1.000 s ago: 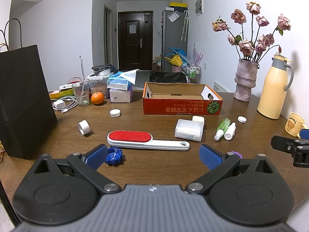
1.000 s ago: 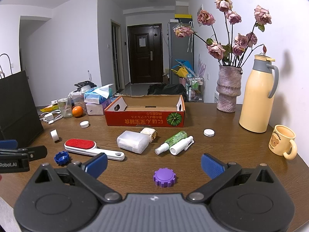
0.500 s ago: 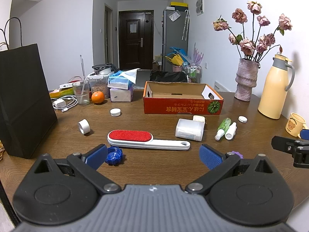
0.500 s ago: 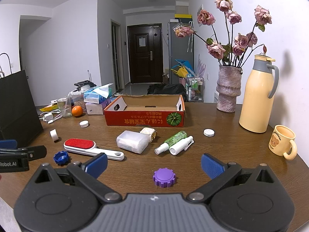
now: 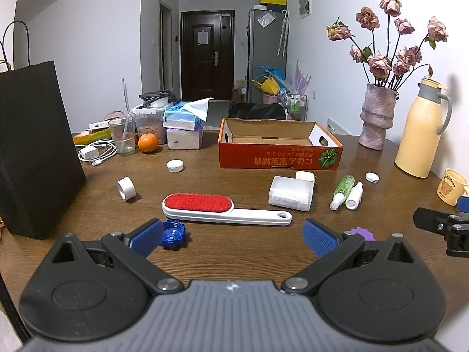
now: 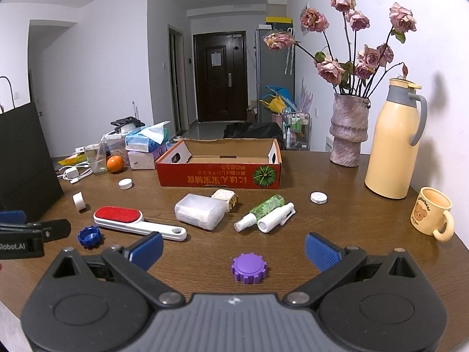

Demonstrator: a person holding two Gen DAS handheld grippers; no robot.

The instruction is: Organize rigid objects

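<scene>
Lint brush lies crosswise, handle pointing right; both grippers spread, empty.

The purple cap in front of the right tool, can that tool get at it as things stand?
Probably yes. The right tool is open, and the purple cap lies flat on the table between its fingers' line, with nothing in the way.

1. Bench: dark brown wood grain.
2. Far box: orange-red, with a green melon print.
3. Lint brush: white, red pad.
4. Near caps: one purple, one blue.
5. Spray bottle: green, perhaps translucent.
6. Right mug: cream, bear print.
</scene>
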